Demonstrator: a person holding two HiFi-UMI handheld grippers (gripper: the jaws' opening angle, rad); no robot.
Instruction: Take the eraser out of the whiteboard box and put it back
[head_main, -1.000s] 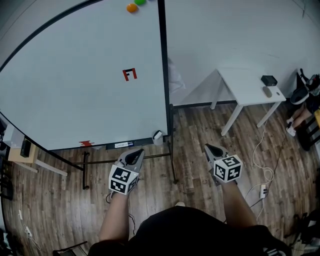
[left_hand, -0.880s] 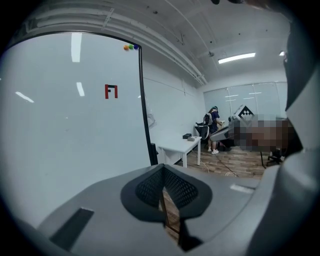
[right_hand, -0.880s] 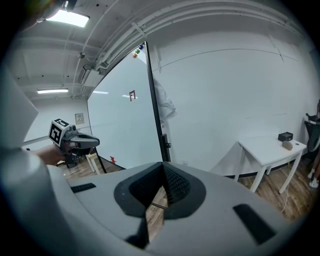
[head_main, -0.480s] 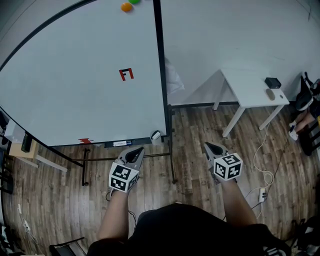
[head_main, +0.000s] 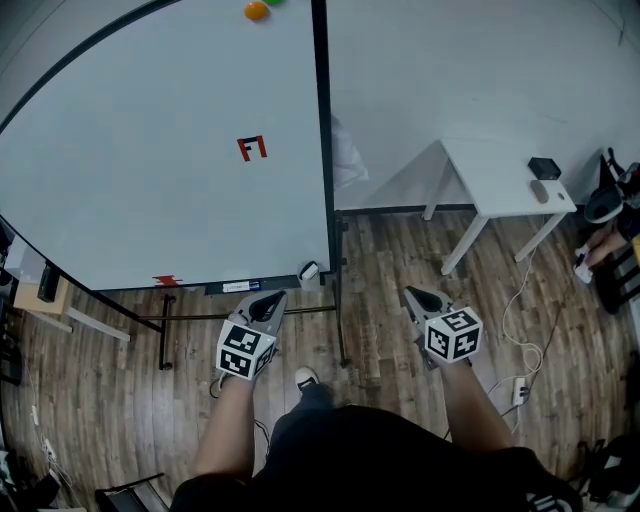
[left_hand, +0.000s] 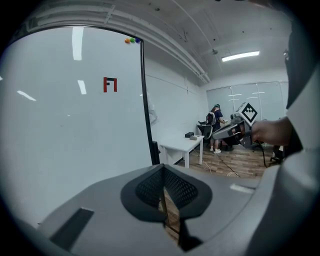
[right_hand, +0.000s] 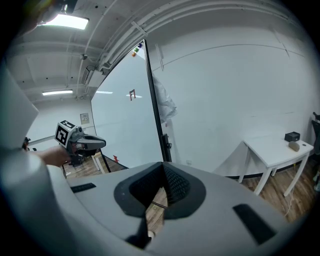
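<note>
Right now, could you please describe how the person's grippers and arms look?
Both the left claw and right claw are grey, tapering shells with dark mesh-textured pads, each carrying a white cube of black square markers. The person wears a black top.

Bright, even light; ceiling strip lights (left_hand: 240, 55); glare streaks on whiteboard (left_hand: 60, 140); fisheye curvature; dark vignetted corners.

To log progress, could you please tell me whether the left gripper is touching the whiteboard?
Apart. In its own view the left gripper has shut, empty tongs, and the whiteboard stands well beyond them.
</note>
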